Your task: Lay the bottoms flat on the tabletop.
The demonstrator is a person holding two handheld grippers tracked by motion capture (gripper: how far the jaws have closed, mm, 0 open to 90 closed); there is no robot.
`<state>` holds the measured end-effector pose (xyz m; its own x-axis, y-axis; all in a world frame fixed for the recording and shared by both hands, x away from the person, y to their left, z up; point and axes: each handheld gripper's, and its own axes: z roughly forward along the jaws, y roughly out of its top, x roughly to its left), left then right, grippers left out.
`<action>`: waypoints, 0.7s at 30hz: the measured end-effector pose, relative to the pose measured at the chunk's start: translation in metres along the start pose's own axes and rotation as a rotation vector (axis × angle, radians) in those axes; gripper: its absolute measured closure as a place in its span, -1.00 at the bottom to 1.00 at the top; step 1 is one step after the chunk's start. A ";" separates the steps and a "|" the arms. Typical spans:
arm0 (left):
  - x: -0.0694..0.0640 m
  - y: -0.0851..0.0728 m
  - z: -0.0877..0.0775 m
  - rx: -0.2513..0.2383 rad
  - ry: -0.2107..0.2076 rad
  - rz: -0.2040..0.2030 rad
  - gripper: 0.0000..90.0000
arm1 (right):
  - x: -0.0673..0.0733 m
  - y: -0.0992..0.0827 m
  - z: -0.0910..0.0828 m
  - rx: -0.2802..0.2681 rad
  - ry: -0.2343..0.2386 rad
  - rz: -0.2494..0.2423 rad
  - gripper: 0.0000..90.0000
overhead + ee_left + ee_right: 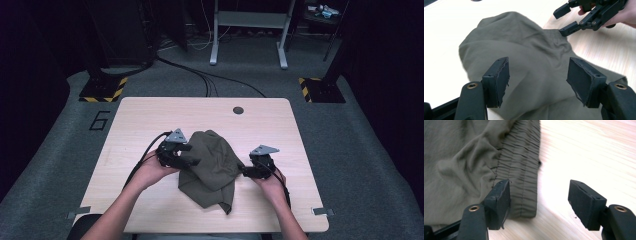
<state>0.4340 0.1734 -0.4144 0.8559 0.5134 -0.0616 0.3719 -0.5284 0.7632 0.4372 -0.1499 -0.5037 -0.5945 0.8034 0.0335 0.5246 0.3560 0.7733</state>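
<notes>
Olive-green garment (210, 167) is lying crumpled mid-desk (150, 115). My left gripper (537, 75) is hovering over its left side, jaws spread wide, gripping nothing. My right gripper (539, 200) is straddling the elastic waistband (521, 170), jaws wide, unclamped.

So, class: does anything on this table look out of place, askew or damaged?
The olive garment lies crumpled in a heap rather than flat, its gathered waistband twisted to one edge. The left gripper's finger pads look frayed at the edges. Nothing is spilled.
</notes>
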 end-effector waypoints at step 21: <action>-0.035 0.015 0.053 0.050 -0.032 0.049 -0.25 | -0.023 -0.021 -0.005 0.011 -0.039 0.036 -0.26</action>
<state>0.4289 0.1119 -0.4352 0.8846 0.4641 -0.0461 0.3457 -0.5862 0.7327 0.4365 -0.1782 -0.5170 -0.5509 0.8338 0.0364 0.5520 0.3313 0.7652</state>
